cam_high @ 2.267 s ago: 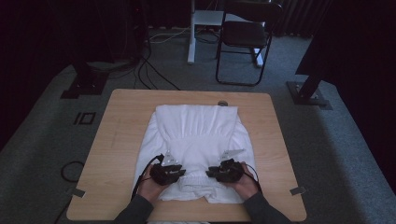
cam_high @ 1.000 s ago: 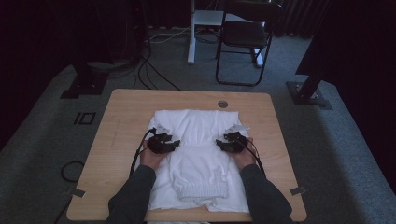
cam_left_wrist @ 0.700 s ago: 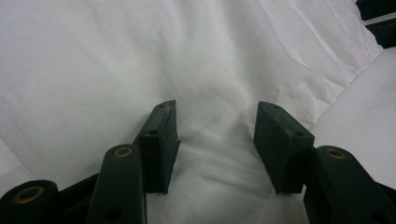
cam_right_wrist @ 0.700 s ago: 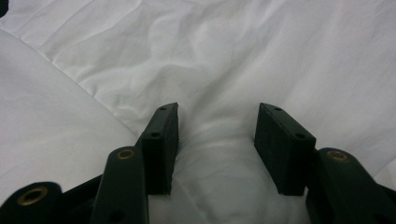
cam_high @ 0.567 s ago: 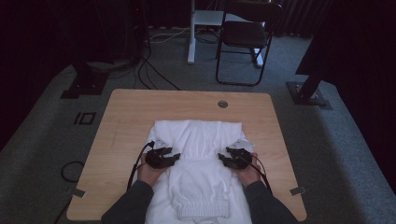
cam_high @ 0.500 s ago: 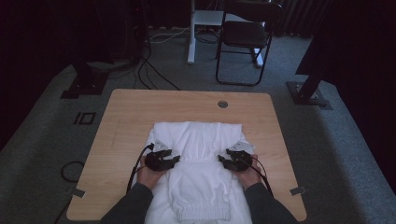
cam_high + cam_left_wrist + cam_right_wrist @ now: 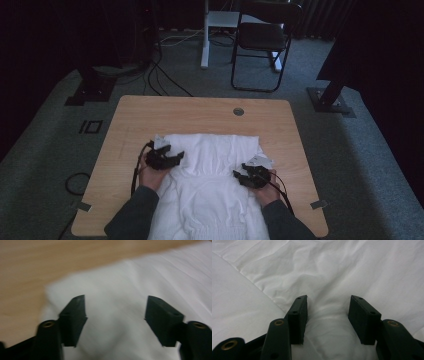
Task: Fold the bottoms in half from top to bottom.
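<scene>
High view: 1 white garment [image 7: 210, 175], 2 hand-held grippers, 1 table [image 7: 130, 117].

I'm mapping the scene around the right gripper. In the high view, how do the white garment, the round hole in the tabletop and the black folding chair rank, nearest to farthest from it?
1. White garment: directly under the right gripper, on the table.
2. Round hole: beyond it, near the table's far edge.
3. Black folding chair: on the floor past the table.

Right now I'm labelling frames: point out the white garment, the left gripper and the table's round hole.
white garment [image 7: 220, 150]: high view, upper folded part.
left gripper [image 7: 176, 158]: high view, between its fingertips.
round hole [image 7: 238, 111]: high view, its centre.
</scene>
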Motion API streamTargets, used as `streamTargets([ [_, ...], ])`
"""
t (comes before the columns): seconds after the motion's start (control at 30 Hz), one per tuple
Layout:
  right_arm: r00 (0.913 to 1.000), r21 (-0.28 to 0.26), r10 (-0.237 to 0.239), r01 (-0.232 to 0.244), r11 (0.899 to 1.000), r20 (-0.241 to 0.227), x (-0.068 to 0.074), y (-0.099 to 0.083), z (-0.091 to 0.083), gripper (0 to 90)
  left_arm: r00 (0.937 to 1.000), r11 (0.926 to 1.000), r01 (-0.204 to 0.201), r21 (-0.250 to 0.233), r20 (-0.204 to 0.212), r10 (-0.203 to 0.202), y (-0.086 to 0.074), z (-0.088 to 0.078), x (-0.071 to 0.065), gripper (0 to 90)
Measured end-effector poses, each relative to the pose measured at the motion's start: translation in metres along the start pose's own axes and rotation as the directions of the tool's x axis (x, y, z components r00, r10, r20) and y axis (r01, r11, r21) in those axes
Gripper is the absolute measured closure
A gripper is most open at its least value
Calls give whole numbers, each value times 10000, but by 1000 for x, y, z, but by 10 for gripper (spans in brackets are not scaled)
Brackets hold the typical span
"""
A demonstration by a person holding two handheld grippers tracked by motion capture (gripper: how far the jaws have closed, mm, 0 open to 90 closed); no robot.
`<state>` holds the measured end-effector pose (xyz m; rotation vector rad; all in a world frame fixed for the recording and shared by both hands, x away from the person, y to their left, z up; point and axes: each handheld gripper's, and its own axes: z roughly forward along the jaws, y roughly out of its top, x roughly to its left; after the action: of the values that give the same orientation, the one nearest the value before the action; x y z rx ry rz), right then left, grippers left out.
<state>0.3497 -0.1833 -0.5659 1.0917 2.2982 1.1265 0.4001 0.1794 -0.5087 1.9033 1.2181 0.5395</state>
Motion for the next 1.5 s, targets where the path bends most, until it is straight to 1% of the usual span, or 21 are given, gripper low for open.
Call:
streamTargets([
  [0.1,10000,2,27,-27,10000,-26,0,0,0,487,9991,9999,124,80,-398,-120,13,11,14,261],
  [0.13,10000,8,16,-16,10000,-33,0,0,0,487,9965,9990,150,414,-833,-115,20,29,25,257],
  [0.23,10000,8,11,-11,10000,-38,0,0,0,487,9940,9963,207,834,-1091,-115,19,44,31,248],
  [0.33,10000,4,17,-17,10000,-55,-1,0,0,487,9954,9921,351,1202,-926,-240,11,60,36,244],
  [0.5,10000,0,13,-13,10000,-55,-1,0,0,487,9939,9895,505,1356,-1045,-364,4,65,40,200],
  [0.6,10000,4,20,-20,10000,-60,-1,0,0,487,9956,9906,557,1251,-813,-457,-2,65,43,198],
  [0.7,10000,2,17,-17,10000,-61,-1,0,0,486,9974,9905,472,1290,-600,-397,-1,63,42,275],
  [0.73,10000,-6,29,-29,10000,-73,-1,0,0,486,9992,9908,363,1302,-219,-337,-1,61,40,470],
  [0.9,9999,28,44,-44,10000,-147,-2,1,0,487,9993,9904,239,1359,249,-275,0,62,37,715],
  [1.0,9990,395,162,-145,9991,-424,-11,10,-5,541,9992,9906,165,1356,338,-212,0,62,37,730],
  [1.03,9995,242,255,-250,9994,-201,-16,16,-8,546,9991,9907,154,1352,369,-206,-1,62,38,733],
  [1.07,9979,-138,437,-431,9990,473,-29,29,-14,530,9991,9909,145,1338,373,-197,-1,62,38,733],
  [1.1,9979,-138,437,-431,9990,473,-29,29,-14,530,9991,9909,145,1338,373,-197,-1,62,38,733],
  [1.13,9944,-412,833,-807,9959,654,-47,45,-17,504,9991,9910,154,1329,380,-206,-1,62,38,733],
  [1.17,9944,-412,833,-807,9959,654,-47,45,-17,504,9989,9915,185,1289,399,-238,-1,62,38,733],
  [1.2,9898,-377,1150,-1121,9930,843,-66,59,-11,489,9988,9917,222,1267,403,-276,-2,62,38,733],
  [1.23,9898,-377,1150,-1121,9930,843,-66,59,-11,489,9988,9920,238,1242,403,-290,-2,62,38,733],
  [1.27,9833,-357,1481,-1451,9888,1061,-84,68,-2,447,9988,9923,234,1215,410,-286,-3,62,38,732],
  [1.3,9833,-357,1481,-1451,9888,1061,-84,68,-2,447,9987,9926,248,1192,419,-300,-3,62,38,732],
  [1.33,9782,-159,1788,-1781,9839,1058,-98,72,9,396,9986,9927,256,1178,440,-309,-3,62,39,732],
  [1.5,9765,316,1882,-1924,9808,1052,-109,71,31,280,9984,9930,272,1150,460,-327,-3,62,39,732],
])
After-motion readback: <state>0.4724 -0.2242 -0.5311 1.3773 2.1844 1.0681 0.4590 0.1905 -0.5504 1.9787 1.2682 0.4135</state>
